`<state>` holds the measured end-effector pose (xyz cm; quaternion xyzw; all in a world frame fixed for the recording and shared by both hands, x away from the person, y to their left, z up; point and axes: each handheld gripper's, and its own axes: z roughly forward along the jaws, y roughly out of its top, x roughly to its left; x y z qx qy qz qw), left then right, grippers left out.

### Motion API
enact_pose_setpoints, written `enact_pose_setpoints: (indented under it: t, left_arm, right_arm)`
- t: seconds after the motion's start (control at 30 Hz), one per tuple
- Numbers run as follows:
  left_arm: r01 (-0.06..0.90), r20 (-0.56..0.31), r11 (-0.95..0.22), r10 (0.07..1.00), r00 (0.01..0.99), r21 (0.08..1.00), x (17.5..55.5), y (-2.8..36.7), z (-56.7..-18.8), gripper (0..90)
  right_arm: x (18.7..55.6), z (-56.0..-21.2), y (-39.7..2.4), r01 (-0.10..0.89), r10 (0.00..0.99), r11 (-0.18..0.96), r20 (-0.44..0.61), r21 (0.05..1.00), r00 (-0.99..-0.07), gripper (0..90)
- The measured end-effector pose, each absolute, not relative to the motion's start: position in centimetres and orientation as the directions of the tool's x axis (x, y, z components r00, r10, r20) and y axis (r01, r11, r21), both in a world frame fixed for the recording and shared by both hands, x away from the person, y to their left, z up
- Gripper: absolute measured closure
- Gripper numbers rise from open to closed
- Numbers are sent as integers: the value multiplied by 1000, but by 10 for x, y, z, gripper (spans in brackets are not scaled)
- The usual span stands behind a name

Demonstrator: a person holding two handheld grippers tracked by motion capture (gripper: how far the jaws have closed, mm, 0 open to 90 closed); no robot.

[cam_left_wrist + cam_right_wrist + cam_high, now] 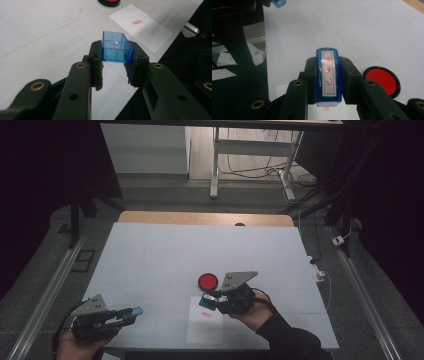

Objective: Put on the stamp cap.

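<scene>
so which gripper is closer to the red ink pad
Right. The right gripper, shut on the blue stamp, sits just below the red ink pad. The left gripper, shut on the clear blue cap, is well off to the pad's lower left.

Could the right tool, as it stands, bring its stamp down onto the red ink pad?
Probably yes: the right tool grips the blue stamp, and the red ink pad lies open on the table just beyond it, with nothing between.
</scene>
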<state>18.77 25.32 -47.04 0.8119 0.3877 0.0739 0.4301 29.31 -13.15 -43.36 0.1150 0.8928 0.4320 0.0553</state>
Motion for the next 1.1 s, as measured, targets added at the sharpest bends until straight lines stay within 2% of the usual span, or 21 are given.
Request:
enact_pose_setpoints:
  t: [0.73,1.1]
  left_arm:
    - [525,-226,-392,596,770,755,208,229,-462,686]
    - [480,-202,-434,544,814,762,225,215,-463,686]
  right_arm:
    - [295,-428,-135,154,241,585,11,796,-970,700]
    - [294,-423,-135,149,234,571,14,807,-972,699]
